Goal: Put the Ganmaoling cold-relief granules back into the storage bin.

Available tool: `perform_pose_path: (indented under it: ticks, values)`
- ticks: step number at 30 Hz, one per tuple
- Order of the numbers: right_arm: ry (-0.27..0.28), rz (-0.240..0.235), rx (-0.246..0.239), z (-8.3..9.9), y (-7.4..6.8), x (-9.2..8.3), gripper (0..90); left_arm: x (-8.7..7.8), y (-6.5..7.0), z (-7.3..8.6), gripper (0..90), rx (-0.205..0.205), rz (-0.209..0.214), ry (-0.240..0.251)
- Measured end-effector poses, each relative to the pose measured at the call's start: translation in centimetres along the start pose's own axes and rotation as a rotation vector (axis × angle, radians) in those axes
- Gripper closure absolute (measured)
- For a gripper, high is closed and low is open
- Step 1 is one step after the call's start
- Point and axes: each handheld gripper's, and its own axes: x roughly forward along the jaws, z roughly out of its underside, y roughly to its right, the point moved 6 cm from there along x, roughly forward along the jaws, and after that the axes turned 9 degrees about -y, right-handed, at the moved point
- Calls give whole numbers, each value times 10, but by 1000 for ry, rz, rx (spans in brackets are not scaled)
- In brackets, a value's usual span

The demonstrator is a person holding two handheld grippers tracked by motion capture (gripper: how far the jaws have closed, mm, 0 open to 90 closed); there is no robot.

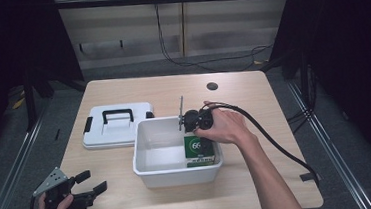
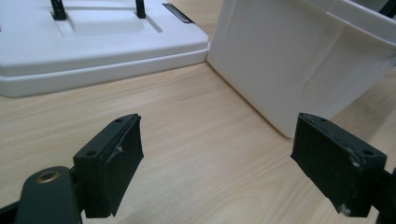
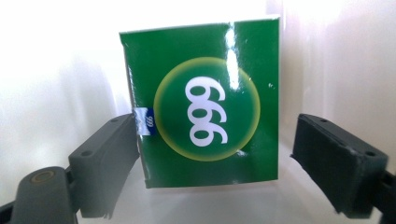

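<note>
A green box (image 1: 199, 151) printed with white digits lies inside the white bin (image 1: 148, 170), at its right end. In the right gripper view the green box (image 3: 205, 126) sits between the spread jaws of my right gripper (image 3: 217, 161), which is open; the left jaw is close to the box's edge, the right jaw stands apart from it. From above, my right gripper (image 1: 194, 120) points down into the bin over the box. Near the table's front left corner, my left gripper (image 1: 93, 184) is open and holds nothing; its jaws (image 2: 217, 163) face the bin's outer wall (image 2: 289, 60).
A white lid (image 1: 117, 125) with a black handle and black latches lies on the table left of the bin, also seen as the lid (image 2: 93, 51) in the left gripper view. A round hole (image 1: 212, 86) marks the table's far side. Cables trail from both grippers.
</note>
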Motion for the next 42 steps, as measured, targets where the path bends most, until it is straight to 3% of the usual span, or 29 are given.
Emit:
perform_pose_path:
  ticks: [9, 19, 20, 23, 28, 30, 33, 39, 42]
  values:
    - [127, -7, -1, 1, -1, -16, 139, 0, 0, 0, 159, -5, -1, 1]
    - [222, -8, 14, 9, -7, -21, 152, 1, -2, -1, 159, -11, -10, 1]
    - [271, 7, 26, 11, -7, -23, 145, 1, -2, -1, 159, -13, -11, 1]
    - [339, 7, 40, 15, -9, -28, 152, 1, -2, -1, 159, -9, -11, 1]
    - [454, 73, 75, 23, -9, -34, 164, 1, -2, 0, 159, -14, -10, 1]
    - [511, 70, 75, 25, -11, -35, 164, 1, -2, 0, 159, -12, -11, 0]
    - [552, 80, 86, 31, -15, -37, 164, 1, -2, 0, 159, -13, -11, 0]
    - [689, 95, 112, 42, -23, -50, 166, 1, -2, -1, 159, -9, -13, 2]
    - [728, 127, 145, 52, -23, -52, 165, 1, -2, -1, 159, -13, -12, 1]
